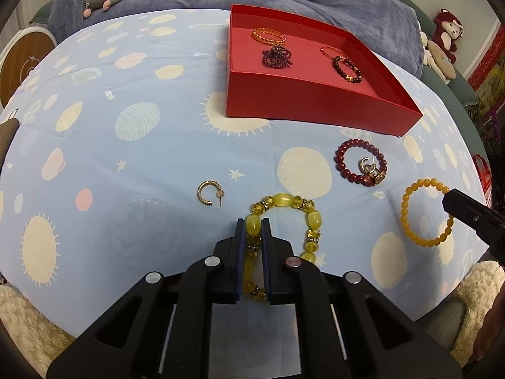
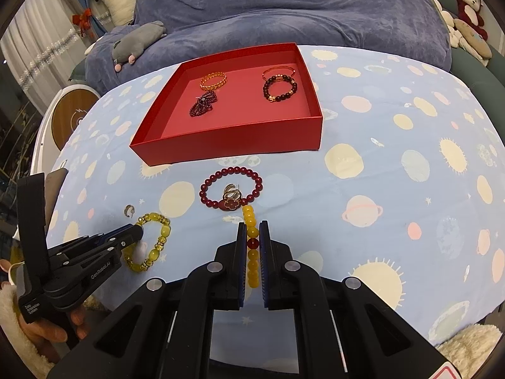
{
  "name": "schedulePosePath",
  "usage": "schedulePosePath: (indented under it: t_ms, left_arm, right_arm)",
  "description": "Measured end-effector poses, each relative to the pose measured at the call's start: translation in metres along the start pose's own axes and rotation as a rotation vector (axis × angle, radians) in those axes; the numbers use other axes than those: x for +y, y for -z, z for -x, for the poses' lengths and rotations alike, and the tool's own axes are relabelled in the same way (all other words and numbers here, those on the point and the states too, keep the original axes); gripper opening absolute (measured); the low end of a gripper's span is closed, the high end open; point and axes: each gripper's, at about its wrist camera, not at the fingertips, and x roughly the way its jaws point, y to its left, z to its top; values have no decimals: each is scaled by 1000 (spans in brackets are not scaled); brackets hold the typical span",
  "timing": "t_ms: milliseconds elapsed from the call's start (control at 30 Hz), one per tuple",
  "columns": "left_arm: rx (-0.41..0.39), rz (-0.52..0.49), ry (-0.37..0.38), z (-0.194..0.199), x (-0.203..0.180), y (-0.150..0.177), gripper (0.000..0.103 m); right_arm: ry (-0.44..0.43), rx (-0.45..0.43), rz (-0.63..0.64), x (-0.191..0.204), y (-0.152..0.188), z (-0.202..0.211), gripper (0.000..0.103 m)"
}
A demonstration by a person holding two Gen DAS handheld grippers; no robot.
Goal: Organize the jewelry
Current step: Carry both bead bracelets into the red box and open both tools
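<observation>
My left gripper (image 1: 253,225) is shut on the near left side of a yellow chunky-bead bracelet (image 1: 311,218) that lies on the blue cloth; it also shows in the right wrist view (image 2: 161,237). My right gripper (image 2: 252,229) is shut on an amber bead bracelet (image 2: 251,221), seen edge-on; the same bracelet shows in the left wrist view (image 1: 407,208). A dark red bead bracelet (image 2: 232,170) with a charm and rings inside lies just beyond. A gold hoop earring (image 1: 206,192) lies to the left. The red box (image 1: 315,107) holds several bracelets.
The table carries a blue planet-print cloth (image 1: 126,158). A purple-blue blanket (image 2: 284,9) and plush toys (image 2: 139,44) lie behind the box. A round wooden-faced object (image 2: 68,120) stands at the far left. Fluffy cream fabric (image 1: 483,287) lies at the near edge.
</observation>
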Motion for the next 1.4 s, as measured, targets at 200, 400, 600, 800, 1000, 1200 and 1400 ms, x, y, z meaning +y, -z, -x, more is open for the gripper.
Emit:
schedulePosePath:
  t_ms: [200, 400, 600, 800, 1000, 1200, 1400]
  left_arm:
    - [-41, 40, 92, 25, -3, -11, 9]
    - [-111, -6, 181, 68, -29, -47, 9]
    - [-201, -65, 238, 93, -53, -103, 9]
    - [-258, -67, 233, 80, -62, -152, 9]
    - [-212, -34, 208, 32, -56, -171, 9]
    - [-129, -10, 162, -15, -42, -172, 9]
    - [-117, -19, 85, -33, -31, -161, 9]
  right_arm:
    - [-9, -12, -5, -1, -4, 5, 7]
    - [-24, -49, -16, -4, -25, 15, 7]
    - [-42, -121, 4, -4, -74, 22, 7]
    - [-67, -151, 9, 0, -127, 3, 7]
    - [-91, -103, 2, 5, -148, -41, 7]
    - [-54, -13, 23, 2, -147, -88, 8]
    - [62, -25, 81, -2, -142, -96, 20]
